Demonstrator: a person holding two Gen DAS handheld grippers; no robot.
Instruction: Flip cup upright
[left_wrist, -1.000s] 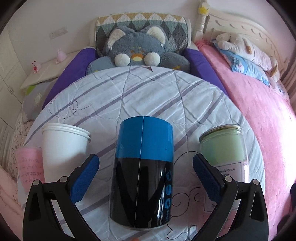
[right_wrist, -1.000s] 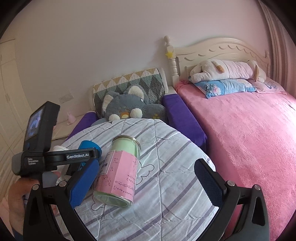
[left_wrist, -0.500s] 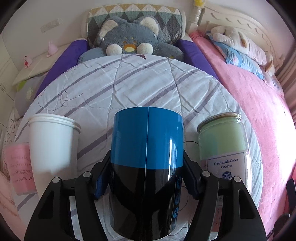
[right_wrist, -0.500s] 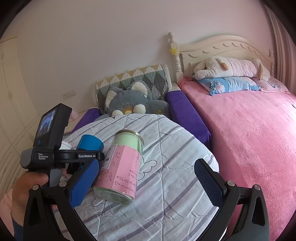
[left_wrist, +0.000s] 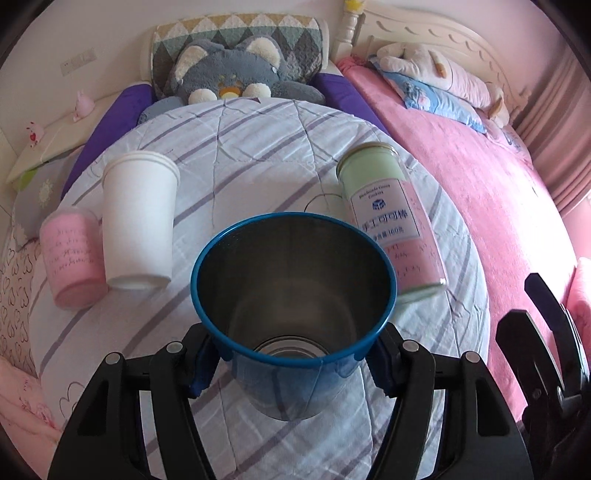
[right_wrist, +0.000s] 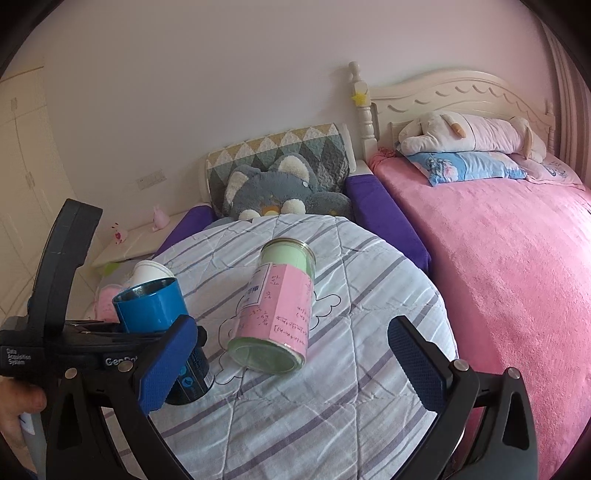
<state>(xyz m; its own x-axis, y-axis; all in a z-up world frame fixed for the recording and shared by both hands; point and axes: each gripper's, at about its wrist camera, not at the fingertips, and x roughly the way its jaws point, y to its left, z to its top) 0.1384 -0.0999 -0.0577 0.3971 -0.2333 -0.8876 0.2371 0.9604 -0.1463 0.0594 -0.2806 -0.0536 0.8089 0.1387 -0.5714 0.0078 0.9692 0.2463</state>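
Since 0.5 s ago the blue cup (left_wrist: 293, 295) has tipped mouth-up, steel interior showing; left gripper (left_wrist: 291, 360) clamps its wall, base near the striped quilt (left_wrist: 258, 147). Flip looks nearly complete; release remains. Right gripper (right_wrist: 291, 360) hangs spread, empty. At the cup's 2 o'clock, a toppled jar (left_wrist: 388, 218) reads "Handmade Cocoa Cookies". Left handle reads "GenRo…".

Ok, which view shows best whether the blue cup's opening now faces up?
The left wrist view: it looks straight into the blue cup, showing its rim and metal inside, with the left claw shut on it. The right wrist view shows the cup only from the side, its lower half partly hidden behind the open right claw.
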